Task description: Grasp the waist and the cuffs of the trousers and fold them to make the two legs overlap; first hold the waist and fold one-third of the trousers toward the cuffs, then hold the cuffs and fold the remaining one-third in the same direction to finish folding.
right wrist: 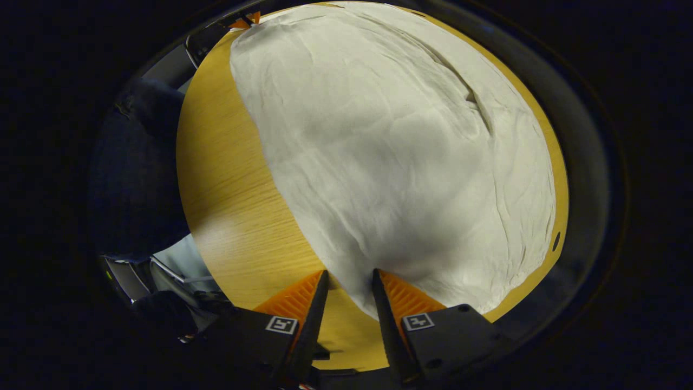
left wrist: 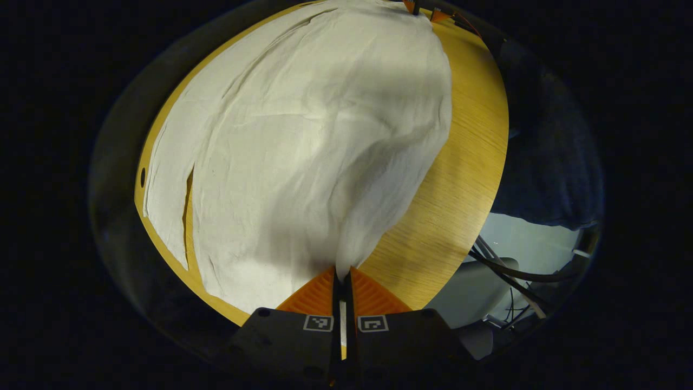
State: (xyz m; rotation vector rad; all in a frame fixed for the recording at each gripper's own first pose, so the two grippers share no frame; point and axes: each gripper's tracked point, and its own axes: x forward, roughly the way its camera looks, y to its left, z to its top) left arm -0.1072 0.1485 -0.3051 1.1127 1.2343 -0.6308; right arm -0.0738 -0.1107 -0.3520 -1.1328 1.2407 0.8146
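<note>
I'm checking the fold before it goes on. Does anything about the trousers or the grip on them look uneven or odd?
The grip is lopsided. The left gripper is shut on the trousers and lifts that corner, while the right gripper stands open with cloth between its fingers, not pinched. The far edge also shows a lower layer sticking out.

- The left gripper view looks forward along its own gripper (left wrist: 342,276), close above the tabletop (left wrist: 460,179), facing across the pale trousers (left wrist: 303,146).
- The right gripper view rides equally low, facing the same cloth from its opposite end.
- Both views share the trousers, the tabletop's wooden edge and a person's dark sleeve (right wrist: 135,168).
</note>
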